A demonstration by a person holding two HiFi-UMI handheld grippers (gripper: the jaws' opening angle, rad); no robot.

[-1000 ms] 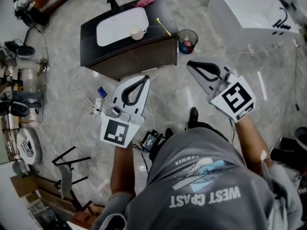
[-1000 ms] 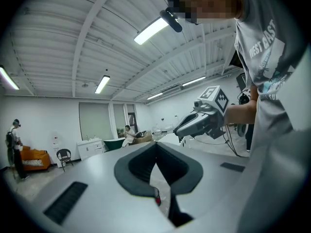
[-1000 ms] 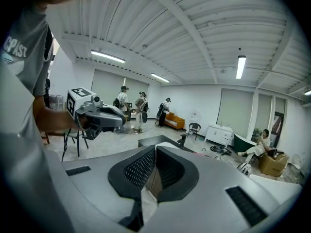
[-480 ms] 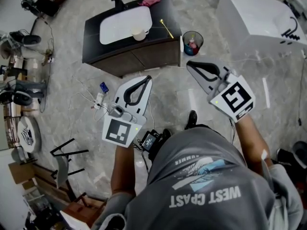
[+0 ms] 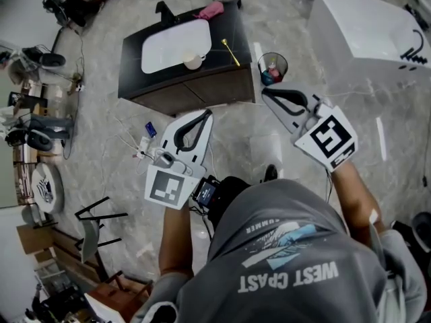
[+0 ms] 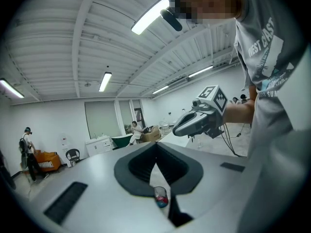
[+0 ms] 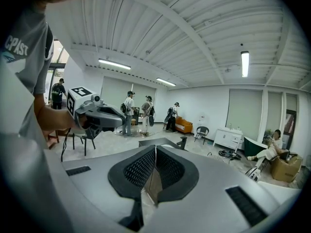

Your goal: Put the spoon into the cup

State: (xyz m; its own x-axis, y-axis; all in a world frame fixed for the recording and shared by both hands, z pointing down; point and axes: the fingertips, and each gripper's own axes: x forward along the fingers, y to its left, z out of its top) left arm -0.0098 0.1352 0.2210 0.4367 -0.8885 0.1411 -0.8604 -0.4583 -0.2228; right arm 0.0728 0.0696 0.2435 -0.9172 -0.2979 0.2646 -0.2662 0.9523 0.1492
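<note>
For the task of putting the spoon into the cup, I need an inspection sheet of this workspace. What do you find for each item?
Surface: dark vanity top with a white basin.
Job's things: cup upright at the basin's edge; gold spoon lying on the top, apart from it.
Clutter: pink cloth beside the black tap.
Grippers: left gripper and right gripper both shut, empty, over the floor.
Cables: loose white cables on the floor, left of the cabinet.
Surroundings: mesh bin, white bathtub, people far off.
</note>
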